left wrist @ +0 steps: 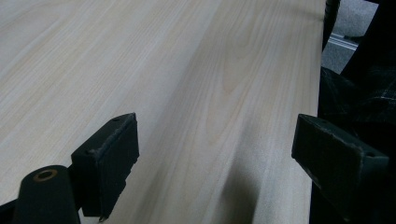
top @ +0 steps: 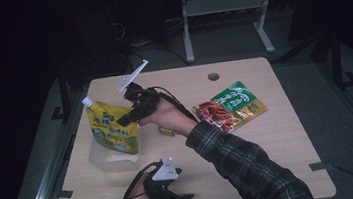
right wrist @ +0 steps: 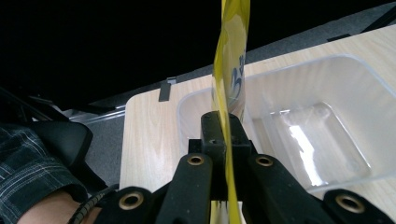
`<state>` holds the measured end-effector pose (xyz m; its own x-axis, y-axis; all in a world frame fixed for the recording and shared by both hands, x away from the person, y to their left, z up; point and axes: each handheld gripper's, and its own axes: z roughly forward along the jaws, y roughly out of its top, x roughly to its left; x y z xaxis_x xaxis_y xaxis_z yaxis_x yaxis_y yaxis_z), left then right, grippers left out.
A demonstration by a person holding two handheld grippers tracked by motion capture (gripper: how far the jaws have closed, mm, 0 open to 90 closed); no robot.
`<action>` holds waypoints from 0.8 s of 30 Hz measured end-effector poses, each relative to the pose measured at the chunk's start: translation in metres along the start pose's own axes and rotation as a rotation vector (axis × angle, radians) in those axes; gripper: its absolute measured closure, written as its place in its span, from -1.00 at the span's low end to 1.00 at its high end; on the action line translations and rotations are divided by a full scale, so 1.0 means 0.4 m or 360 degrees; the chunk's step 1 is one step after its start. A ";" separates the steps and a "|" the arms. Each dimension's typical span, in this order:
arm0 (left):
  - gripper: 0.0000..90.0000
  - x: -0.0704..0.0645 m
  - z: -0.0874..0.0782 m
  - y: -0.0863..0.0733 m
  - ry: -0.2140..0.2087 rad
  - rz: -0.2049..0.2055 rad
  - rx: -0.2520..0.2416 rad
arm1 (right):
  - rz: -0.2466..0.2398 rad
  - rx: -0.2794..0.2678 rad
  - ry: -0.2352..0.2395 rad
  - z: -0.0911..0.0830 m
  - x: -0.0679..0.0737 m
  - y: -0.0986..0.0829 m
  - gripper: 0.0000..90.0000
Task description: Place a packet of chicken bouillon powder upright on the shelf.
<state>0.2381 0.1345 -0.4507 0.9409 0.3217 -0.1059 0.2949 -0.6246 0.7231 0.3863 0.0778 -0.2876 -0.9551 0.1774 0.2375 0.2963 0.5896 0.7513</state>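
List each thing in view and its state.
Yellow pouch: capped, held upright over the tub.
Tub: empty, no lid on it.
Green packet: lying flat on the table.
Right gripper: shut on the pouch.
Left gripper: open, holding nothing.

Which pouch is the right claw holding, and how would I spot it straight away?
Start at the light wooden table and go to its left half, where a clear plastic tub sits. Held upright over that tub by the right claw is the yellow pouch. Unlike the green and red packet lying flat further right, it has a white screw cap.
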 end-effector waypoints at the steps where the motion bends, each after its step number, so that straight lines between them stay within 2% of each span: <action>1: -0.68 0.003 -0.002 0.001 0.0003 0.0029 0.0009 | 0.0011 0.0007 0.0006 0.005 0.002 0.002 1.00; 4: -0.68 0.003 -0.001 -0.001 0.0006 0.0022 -0.0010 | 0.0003 0.0024 0.0017 0.023 -0.001 0.002 1.00; 12: -0.69 0.005 -0.006 -0.001 0.0012 0.0017 0.0005 | 0.0013 0.0057 0.0031 0.060 -0.014 -0.008 1.00; 15: -0.68 0.004 -0.006 -0.001 0.0013 0.0006 -0.0002 | 0.0043 0.0065 0.0028 0.071 -0.020 -0.014 1.00; 18: -0.68 0.006 -0.006 -0.001 0.0015 0.0021 -0.0001 | 0.0056 0.0074 0.0021 0.082 -0.029 -0.021 1.00; 19: -0.68 0.009 -0.007 -0.001 0.0019 0.0044 0.0000 | 0.0068 0.0075 0.0023 0.085 -0.030 -0.022 1.00; 24: -0.68 0.011 -0.009 -0.001 0.0021 0.0060 0.0020 | 0.0065 0.0087 0.0005 0.097 -0.034 -0.026 1.00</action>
<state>0.2415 0.1387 -0.4489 0.9492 0.3070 -0.0696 0.2613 -0.6453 0.7179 0.3958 0.0997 -0.3226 -0.9421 0.1997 0.2693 0.3341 0.6242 0.7062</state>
